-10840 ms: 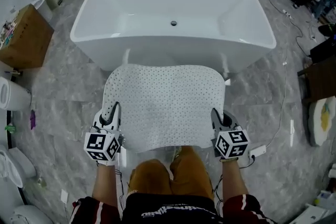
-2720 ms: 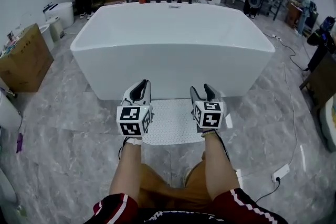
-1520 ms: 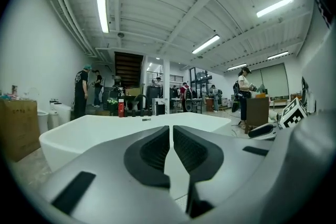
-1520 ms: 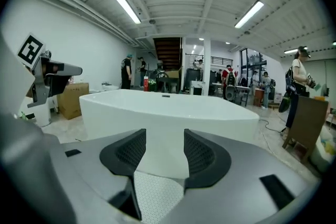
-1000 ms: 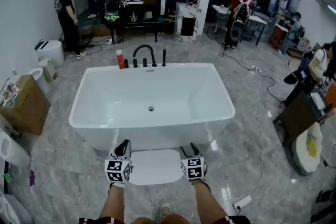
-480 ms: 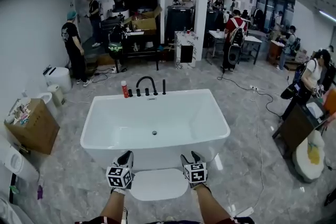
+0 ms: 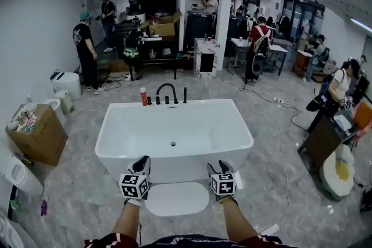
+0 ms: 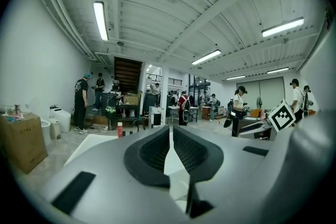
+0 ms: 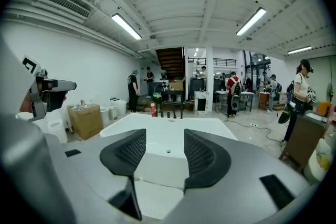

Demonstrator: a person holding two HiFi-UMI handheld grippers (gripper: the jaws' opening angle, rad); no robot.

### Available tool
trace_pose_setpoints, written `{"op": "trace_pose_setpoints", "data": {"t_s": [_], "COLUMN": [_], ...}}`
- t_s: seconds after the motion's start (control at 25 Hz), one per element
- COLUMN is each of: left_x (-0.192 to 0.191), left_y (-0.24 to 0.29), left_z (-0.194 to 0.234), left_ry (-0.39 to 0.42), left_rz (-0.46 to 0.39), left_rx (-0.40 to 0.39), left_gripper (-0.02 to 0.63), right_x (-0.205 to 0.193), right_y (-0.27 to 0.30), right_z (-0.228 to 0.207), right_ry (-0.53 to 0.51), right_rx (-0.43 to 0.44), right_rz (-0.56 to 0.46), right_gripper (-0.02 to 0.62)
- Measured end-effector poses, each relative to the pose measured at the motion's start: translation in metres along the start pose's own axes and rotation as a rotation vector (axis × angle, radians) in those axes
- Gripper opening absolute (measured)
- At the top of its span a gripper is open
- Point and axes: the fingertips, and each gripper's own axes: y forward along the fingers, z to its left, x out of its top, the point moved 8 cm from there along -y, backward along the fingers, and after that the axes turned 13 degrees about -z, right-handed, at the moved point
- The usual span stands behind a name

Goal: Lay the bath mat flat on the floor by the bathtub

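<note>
The left tongs (image 7: 142, 163) are closed, their ribbed pads meeting at the tips with nothing between them, as the left gripper view (image 8: 169, 136) shows. The right tongs (image 7: 216, 168) stand apart and empty; through their gap in the right gripper view (image 9: 164, 152) the tub's wall and the mat (image 9: 153, 201) below it are visible. In the head view both are held low in the middle of the frame, level with each other, one above each end of the mat.

The bath mat (image 7: 176, 198) lies flat on the grey marbled floor (image 7: 81, 194), at the lower centre of the frame, its long edge just beside the near wall of the white bathtub (image 7: 116, 125). Neither pair of tongs touches it.

At the far rim of the tub stand a red bottle (image 7: 143, 96) and a black tap (image 7: 167, 92). A cardboard box (image 7: 38, 139) sits at the left edge. People stand among tables in the upper part of the frame.
</note>
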Motion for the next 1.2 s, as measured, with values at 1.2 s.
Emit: {"op": "trace_pose_setpoints", "data": {"t_s": [1.2], "left_x": [0.040], "left_y": [-0.269], "left_z": [-0.004], "left_ry": [-0.059], "left_rz": [-0.053], "left_rx": [0.027], "left_gripper": [0.031], "right_x": [0.032], "right_y": [-0.198], "right_z": [0.141], "right_ry": [-0.009], "right_rx": [0.020], "right_rz": [-0.095], "right_gripper": [0.247]}}
